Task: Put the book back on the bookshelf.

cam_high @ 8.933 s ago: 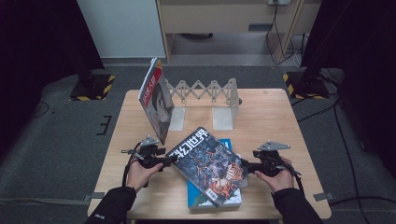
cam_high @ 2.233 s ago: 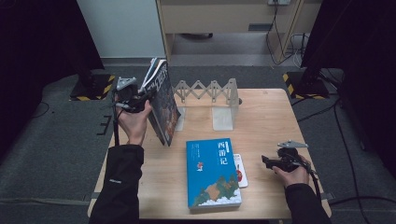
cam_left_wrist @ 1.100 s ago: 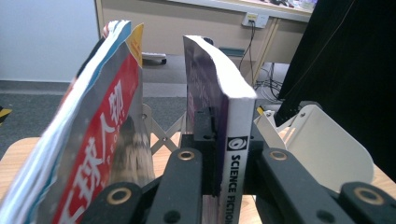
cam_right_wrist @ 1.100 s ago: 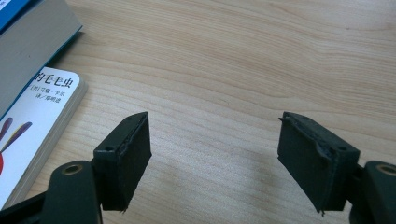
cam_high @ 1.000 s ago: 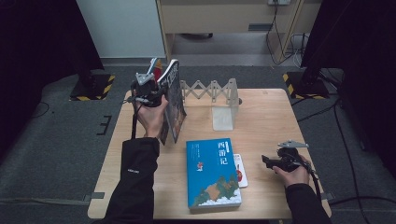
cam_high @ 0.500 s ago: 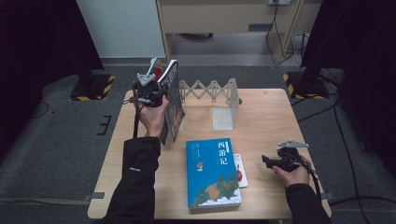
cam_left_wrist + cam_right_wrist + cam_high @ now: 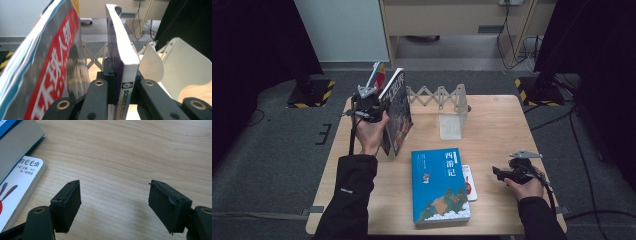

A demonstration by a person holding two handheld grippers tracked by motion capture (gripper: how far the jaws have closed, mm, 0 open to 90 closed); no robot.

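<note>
Dark-covered paperback book [image 7: 396,112] stands upright at the table's ten o'clock corner, clamped by its spine in the left gripper [image 7: 120,82], beside the leaning red-and-silver magazine [image 7: 53,62] in the white accordion book rack [image 7: 447,102]. At four o'clock, right gripper [image 7: 115,205] rests, jaws wide apart, empty, near the flat blue book [image 7: 439,185].

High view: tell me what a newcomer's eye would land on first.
The left tool clamps a dark book upright at the table's far left, beside a leaning red magazine. At centre front a blue book lies flat on a small white book. The right tool rests open, front right.
</note>
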